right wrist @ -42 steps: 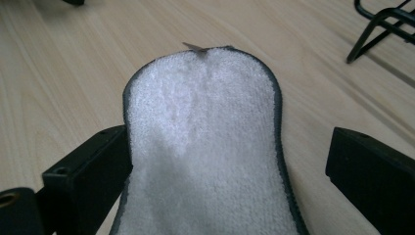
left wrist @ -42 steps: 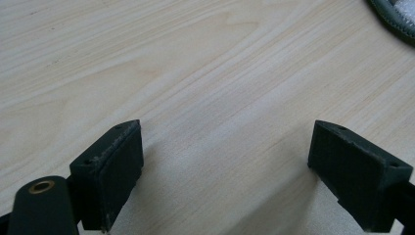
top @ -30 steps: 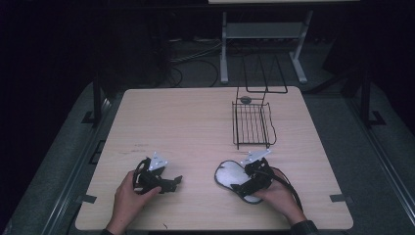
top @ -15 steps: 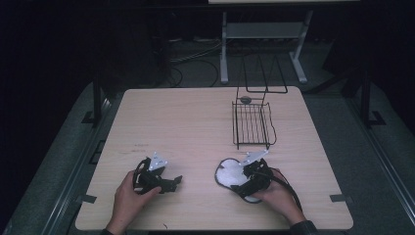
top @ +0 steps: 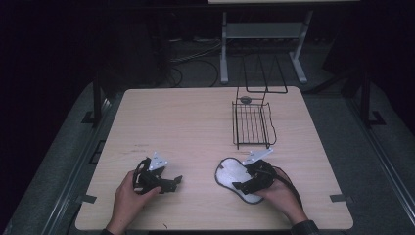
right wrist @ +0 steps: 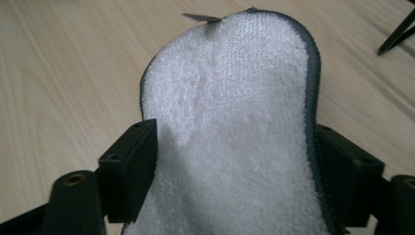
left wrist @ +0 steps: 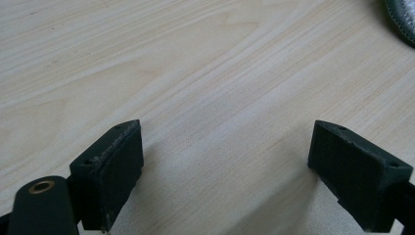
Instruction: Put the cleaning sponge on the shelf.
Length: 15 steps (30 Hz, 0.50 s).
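A white terry mitt (top: 229, 175) with a grey stitched rim lies flat on the table's near right. In the right gripper view the mitt (right wrist: 235, 88) runs between the two black jaws, and its edges touch both pads. My right gripper (top: 243, 185) has just been closing on it and now presses its sides. My left gripper (top: 174, 183) rests low over bare wood at the near left. Its jaws (left wrist: 225, 152) stand wide apart with nothing between them.
A black wire basket (top: 252, 125) stands on the light wooden table (top: 186, 122) right of centre, with a small grey round thing (top: 245, 100) just behind it. A grey metal stand (top: 264, 30) and cables sit on the dark floor beyond.
The right gripper's jaws have drawn in against the mitt's sides. Both hands stay where they were.
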### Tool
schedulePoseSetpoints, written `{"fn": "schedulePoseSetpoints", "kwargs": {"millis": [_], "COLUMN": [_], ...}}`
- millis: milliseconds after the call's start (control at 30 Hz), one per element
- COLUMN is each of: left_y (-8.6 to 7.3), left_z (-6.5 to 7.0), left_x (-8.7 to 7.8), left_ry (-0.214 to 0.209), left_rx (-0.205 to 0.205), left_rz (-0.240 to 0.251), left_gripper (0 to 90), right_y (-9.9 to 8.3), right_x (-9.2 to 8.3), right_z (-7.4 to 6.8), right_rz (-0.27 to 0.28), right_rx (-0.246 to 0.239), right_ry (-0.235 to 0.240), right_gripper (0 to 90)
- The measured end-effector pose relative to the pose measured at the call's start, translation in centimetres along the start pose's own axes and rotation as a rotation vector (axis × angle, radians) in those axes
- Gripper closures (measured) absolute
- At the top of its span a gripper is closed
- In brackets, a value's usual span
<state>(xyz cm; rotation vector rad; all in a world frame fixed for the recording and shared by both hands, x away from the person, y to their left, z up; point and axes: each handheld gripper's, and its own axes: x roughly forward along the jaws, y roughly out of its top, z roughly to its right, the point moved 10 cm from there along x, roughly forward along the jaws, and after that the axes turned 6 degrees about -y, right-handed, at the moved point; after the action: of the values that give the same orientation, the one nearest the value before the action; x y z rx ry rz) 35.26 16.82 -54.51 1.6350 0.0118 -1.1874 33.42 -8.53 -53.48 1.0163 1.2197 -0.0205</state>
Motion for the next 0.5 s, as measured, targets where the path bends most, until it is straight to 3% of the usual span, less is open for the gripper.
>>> {"fn": "schedulePoseSetpoints", "kwargs": {"millis": [167,500], "left_y": [0.0,0.0], "left_z": [0.0,0.0], "left_x": [0.0,0.0], "left_ry": [0.000,0.000], "left_rx": [0.000,0.000], "left_rz": [0.000,0.000], "left_gripper": [12.4,12.4], "right_y": [0.2,0.4], "right_x": [-0.7,-1.5], "right_z": [0.2,0.2], "right_rz": [0.029,0.055], "right_rx": [0.020,0.039], "right_ry": [0.009,0.024], "right_gripper": [35.1,42.6]}}
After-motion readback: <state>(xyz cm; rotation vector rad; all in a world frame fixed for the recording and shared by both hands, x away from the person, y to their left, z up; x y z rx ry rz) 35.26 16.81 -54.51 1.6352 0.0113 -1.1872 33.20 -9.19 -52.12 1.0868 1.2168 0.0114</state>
